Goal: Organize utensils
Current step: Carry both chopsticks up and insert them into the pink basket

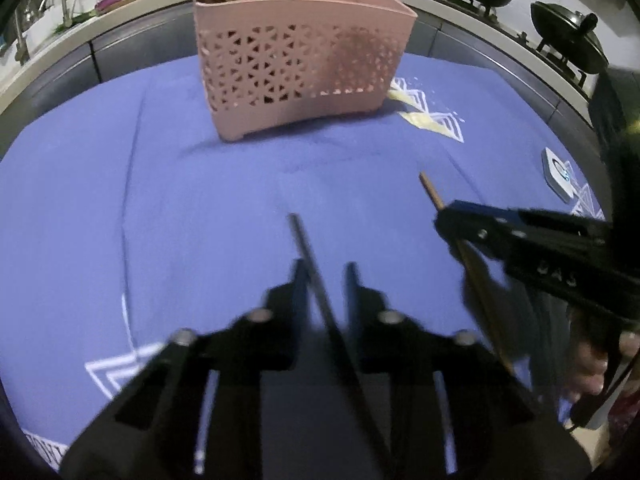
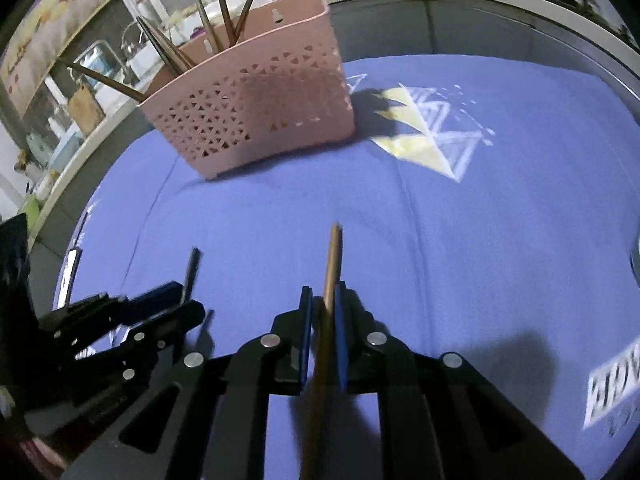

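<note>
The right tool bears embossed letters "DAS"; the tablecloth lettering is unreadable.

The utensil basket is pale pink with a triangle lattice of cut-outs; the tablecloth is violet-blue with white and pale yellow triangles; one chopstick is dark, another light brown.

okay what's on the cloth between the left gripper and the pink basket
Nothing: in the left wrist view only bare blue tablecloth lies between the left gripper, which holds a dark chopstick, and the pink basket.
</note>
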Tool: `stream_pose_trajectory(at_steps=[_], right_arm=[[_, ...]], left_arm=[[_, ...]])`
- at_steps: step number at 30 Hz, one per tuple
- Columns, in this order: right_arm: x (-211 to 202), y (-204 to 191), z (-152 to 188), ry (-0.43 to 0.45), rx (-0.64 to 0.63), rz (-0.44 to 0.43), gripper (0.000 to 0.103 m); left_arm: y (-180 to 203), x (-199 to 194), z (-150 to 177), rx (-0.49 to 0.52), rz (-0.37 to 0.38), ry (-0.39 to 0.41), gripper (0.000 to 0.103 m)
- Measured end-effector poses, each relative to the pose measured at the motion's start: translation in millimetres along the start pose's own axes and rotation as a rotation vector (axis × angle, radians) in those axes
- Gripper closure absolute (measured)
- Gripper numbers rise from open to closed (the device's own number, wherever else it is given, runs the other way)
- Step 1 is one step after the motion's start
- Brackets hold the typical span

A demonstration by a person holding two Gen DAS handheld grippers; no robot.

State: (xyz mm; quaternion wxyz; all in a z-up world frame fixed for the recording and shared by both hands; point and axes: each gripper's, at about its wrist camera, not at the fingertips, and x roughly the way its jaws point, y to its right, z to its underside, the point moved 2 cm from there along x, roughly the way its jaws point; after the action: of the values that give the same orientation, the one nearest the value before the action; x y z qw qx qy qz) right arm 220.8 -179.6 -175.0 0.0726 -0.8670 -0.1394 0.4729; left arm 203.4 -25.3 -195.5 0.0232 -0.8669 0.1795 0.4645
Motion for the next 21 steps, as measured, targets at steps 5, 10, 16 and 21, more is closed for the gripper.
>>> stream_pose_trajectory(at_steps=[5,10,16,21], right_arm=[[-13,-16,-7,0.033,-0.051,-0.026,0.098],[-76,-39,-9,0.198,-0.096,-0.101,0.098],[-140,-66,-10,0.387,-0.167,-0.132,0.098],[-154,-81,-10,0.461,-0.210,-0.103,0.098]], left_arm=[[-5,-11,-13,-0.046,0.073,0.009,0.097],[-2,-82,-32,-0.023,0.114,0.202,0.098],[8,-164,-42,0.034,0.118,0.406,0.098],[15,-189,-36,0.063,0.111,0.465,0.098]])
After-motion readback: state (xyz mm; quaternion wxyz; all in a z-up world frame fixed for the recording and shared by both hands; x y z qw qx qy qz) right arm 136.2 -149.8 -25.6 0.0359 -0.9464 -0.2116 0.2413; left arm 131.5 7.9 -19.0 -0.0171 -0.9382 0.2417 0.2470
